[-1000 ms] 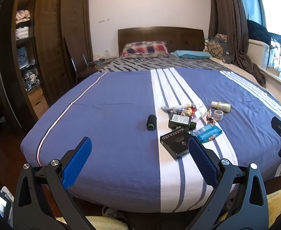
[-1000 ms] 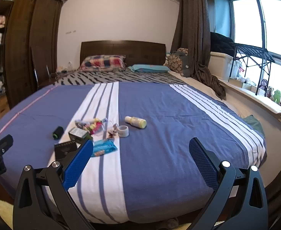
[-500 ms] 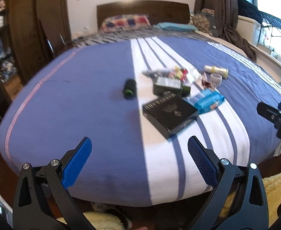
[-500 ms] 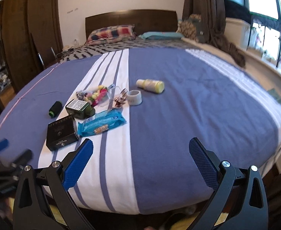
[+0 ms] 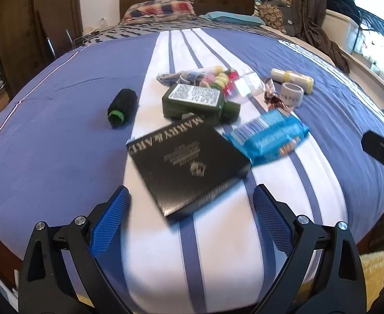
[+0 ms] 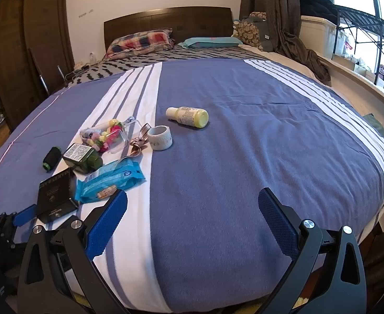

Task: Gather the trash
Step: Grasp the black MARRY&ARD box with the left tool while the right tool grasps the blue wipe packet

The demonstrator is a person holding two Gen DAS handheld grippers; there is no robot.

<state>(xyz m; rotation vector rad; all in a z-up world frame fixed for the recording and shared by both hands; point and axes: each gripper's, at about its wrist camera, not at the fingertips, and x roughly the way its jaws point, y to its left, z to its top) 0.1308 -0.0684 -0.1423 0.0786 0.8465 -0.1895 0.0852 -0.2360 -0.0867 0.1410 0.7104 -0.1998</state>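
Left tongs (image 5: 190, 209) tilted down over black box (image 5: 189, 163), closing.

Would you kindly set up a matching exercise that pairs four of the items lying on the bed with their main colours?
Items:
1. flat box
2. snack wrapper
3. small bottle
4. tape roll

Colours:
A. white
B. pale yellow
C. black
D. bright blue

Pairs: 1-C, 2-D, 3-B, 4-A
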